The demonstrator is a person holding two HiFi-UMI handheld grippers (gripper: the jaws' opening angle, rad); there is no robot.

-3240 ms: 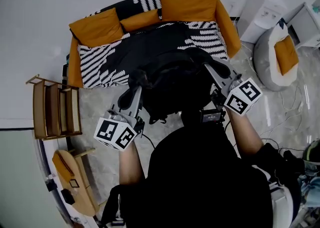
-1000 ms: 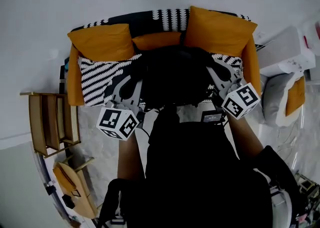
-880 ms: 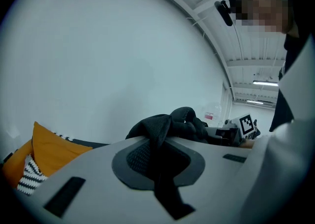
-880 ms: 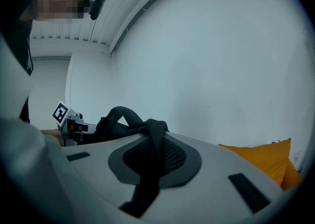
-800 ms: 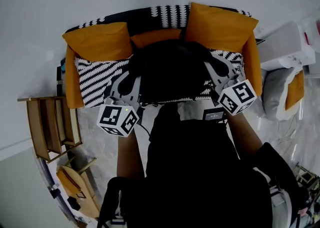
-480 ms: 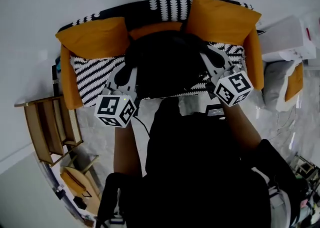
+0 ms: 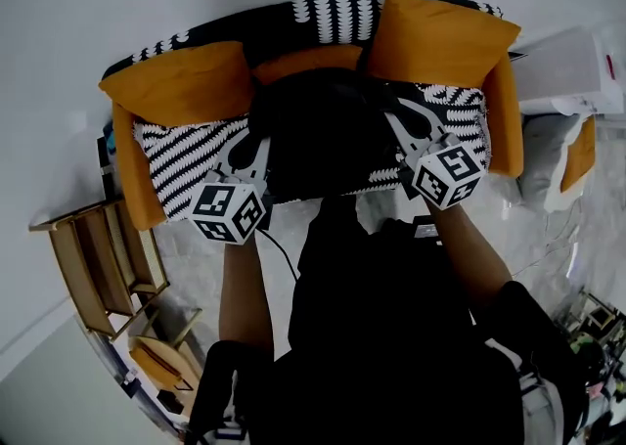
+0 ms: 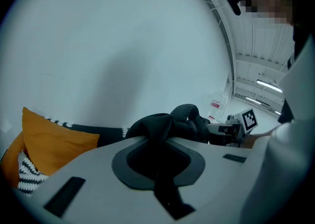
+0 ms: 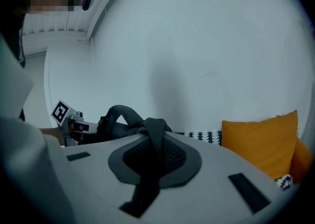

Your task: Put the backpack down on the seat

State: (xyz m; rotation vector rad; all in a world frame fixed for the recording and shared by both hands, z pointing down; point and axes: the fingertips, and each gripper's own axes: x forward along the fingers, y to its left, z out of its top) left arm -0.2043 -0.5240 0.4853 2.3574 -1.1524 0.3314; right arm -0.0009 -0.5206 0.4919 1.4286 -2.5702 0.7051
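Observation:
A black backpack [image 7: 328, 140] hangs over the middle of the sofa's black-and-white striped seat [image 7: 181, 155]; whether its bottom touches the seat I cannot tell. My left gripper [image 7: 256, 148] is at the bag's left side, shut on a black strap [image 8: 158, 128] that runs between its jaws. At the bag's right side my right gripper [image 7: 406, 128] is shut on another black strap [image 9: 155, 130]. Each gripper view shows the other gripper across the bag: the right gripper [image 8: 237, 125] and the left gripper [image 9: 73, 120]. The bag's lower part is hidden.
Orange cushions [image 7: 176, 81] [image 7: 445, 32] lean on the sofa back, with orange armrests at both ends. A wooden rack [image 7: 98, 267] stands on the floor at the left, a white cabinet [image 7: 577, 62] at the right. A grey wall is behind the sofa.
Both grippers have carried the backpack forward and down, from in front of the sofa to over its striped seat. Their jaws stay shut on the straps.

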